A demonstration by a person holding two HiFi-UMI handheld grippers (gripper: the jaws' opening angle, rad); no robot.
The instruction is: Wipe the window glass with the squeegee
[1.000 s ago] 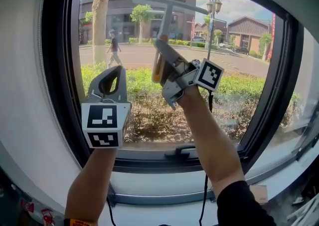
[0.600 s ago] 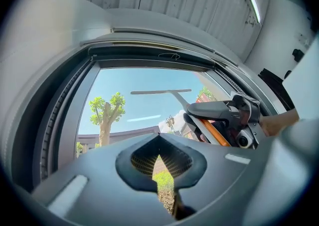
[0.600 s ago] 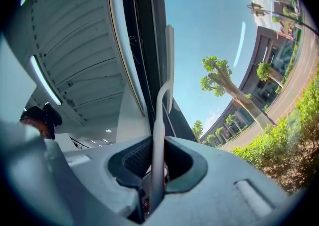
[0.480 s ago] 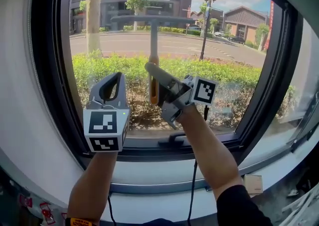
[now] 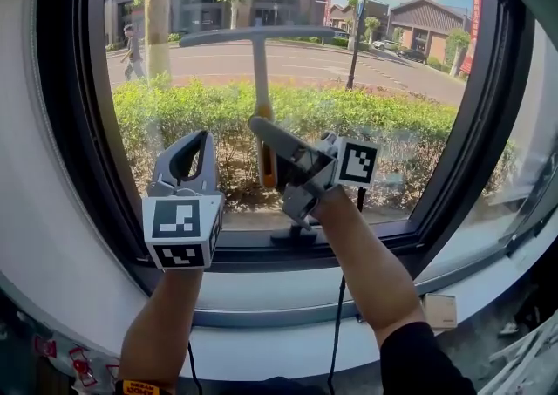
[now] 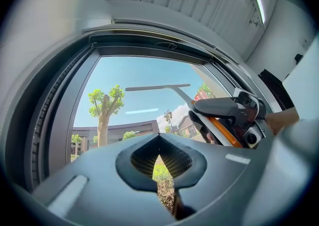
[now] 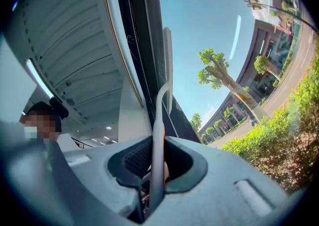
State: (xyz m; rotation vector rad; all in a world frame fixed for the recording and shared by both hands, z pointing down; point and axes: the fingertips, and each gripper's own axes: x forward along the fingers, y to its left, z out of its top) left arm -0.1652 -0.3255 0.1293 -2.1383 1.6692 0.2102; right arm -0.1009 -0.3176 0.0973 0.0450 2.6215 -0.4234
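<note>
My right gripper covers the lower end of the squeegee handle. The top of the window frame runs past the head view's edge.

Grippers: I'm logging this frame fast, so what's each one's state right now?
Left gripper: closed, empty.
Right gripper: closed on the squeegee handle.

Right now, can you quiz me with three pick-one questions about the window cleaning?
1. Where is the squeegee blade? A on the sill; B high up the glass; C on the floor.
2. What colour is its grip? A orange; B blue; C pink.
3. What is the left tool doing? A holding the squeegee; B holding a cloth; C shut, holding nothing.
Answers: B, the blade crosses the upper pane; A, orange shows at the right tool; C, its jaws meet with nothing between them.
</note>
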